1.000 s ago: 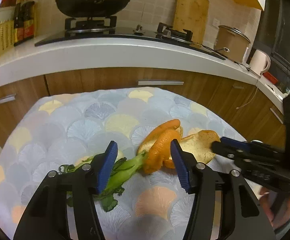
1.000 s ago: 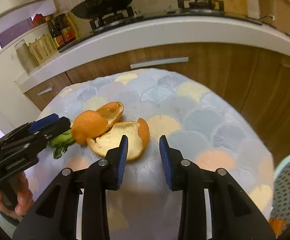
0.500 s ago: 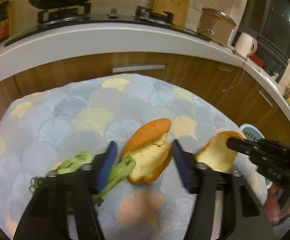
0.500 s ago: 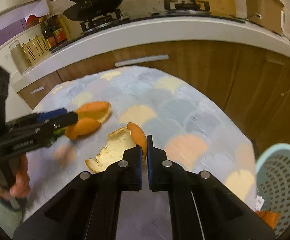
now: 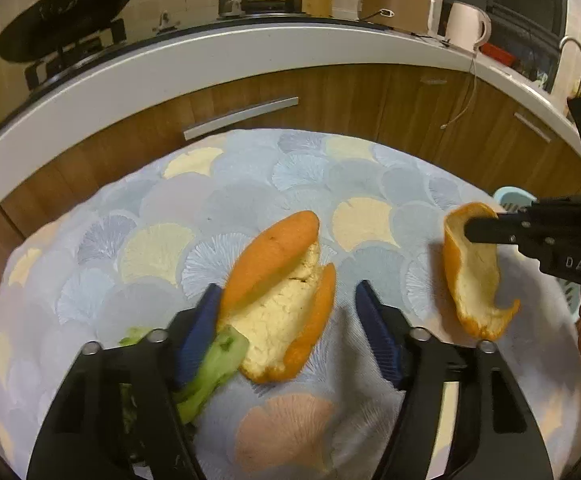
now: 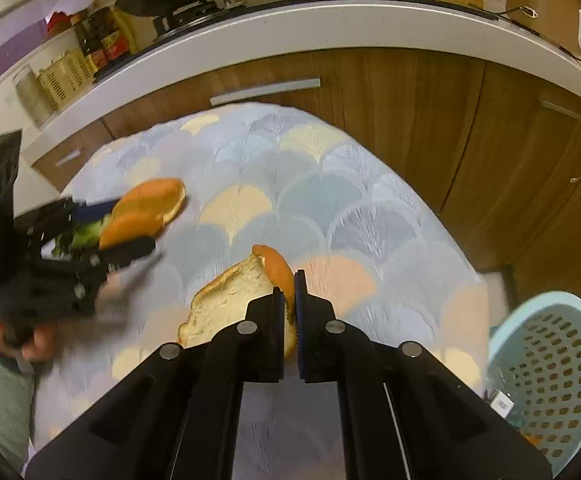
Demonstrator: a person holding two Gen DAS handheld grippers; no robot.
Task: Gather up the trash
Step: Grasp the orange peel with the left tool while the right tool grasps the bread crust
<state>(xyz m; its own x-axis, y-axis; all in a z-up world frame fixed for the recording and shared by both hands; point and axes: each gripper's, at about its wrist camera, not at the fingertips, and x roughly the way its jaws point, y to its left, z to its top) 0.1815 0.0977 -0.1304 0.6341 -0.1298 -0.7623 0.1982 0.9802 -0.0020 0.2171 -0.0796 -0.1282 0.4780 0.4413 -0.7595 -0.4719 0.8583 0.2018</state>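
Right gripper (image 6: pixel 289 294) clamps one orange peel (image 6: pixel 230 298); left gripper (image 5: pixel 286 320), closing but fingers still apart, straddles another peel (image 5: pixel 278 300) on the tablecloth (image 5: pixel 250 184).

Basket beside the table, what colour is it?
Light blue basket, perforated with holes; clearest in the right wrist view.

Cloth cover (image 5: pixel 250 184) on the counter: matt, finely ribbed weave, fan print. Orange peel (image 5: pixel 278 300): smooth waxy outer skin, rough pithy inside. Cabinet fronts (image 6: pixel 430 120): wood grain, satin finish, with brushed metal handles (image 5: pixel 240 118). Basket (image 6: pixel 550 368): perforated matt plastic. Tongs (image 6: pixel 289 312): matt black plastic, ribbed blue pads.
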